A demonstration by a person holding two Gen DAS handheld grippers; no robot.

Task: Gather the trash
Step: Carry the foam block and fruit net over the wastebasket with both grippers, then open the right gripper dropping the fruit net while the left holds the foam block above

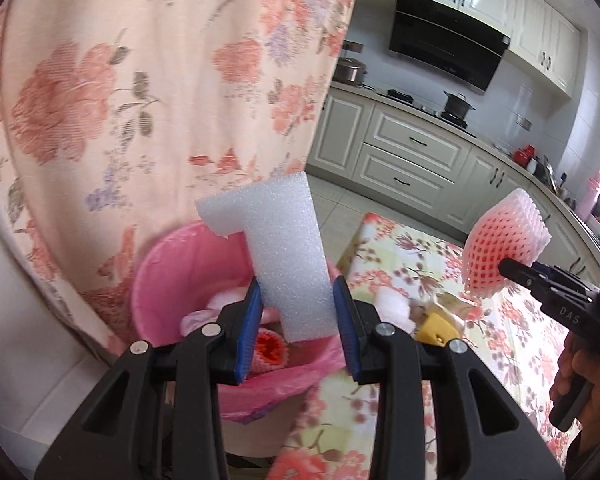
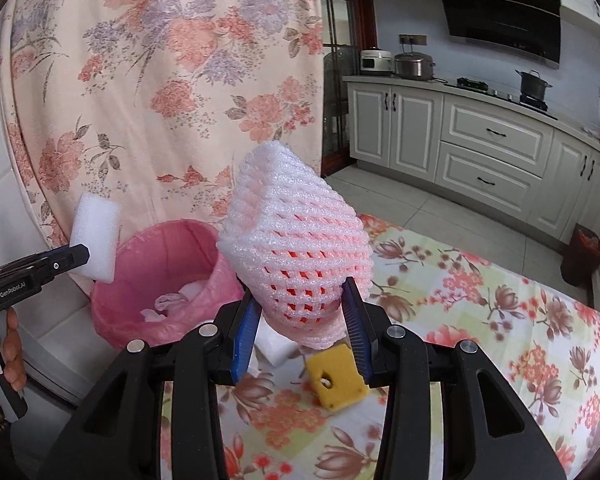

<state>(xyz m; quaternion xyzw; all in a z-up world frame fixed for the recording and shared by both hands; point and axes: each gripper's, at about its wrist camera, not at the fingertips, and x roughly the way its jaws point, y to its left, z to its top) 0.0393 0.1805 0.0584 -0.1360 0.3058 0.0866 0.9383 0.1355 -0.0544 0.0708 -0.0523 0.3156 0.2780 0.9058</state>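
Left tongs (image 1: pixel 298 312) pinch the white foam block (image 1: pixel 278 248) low down; right tongs (image 2: pixel 302 316) pinch the squashy foam fruit net (image 2: pixel 296 252). Both look featherlight above the pink bin (image 2: pixel 140 256).

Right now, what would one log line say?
left gripper: holds white foam block | right gripper: holds foam fruit net | pink-lined bin: part filled

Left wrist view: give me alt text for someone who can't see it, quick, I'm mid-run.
The left gripper clamps a white foam block upright above a pink-lined trash bin that already holds scraps. To the right, the right gripper holds a pink-and-white foam fruit net over a floral tablecloth, with kitchen cabinets behind.
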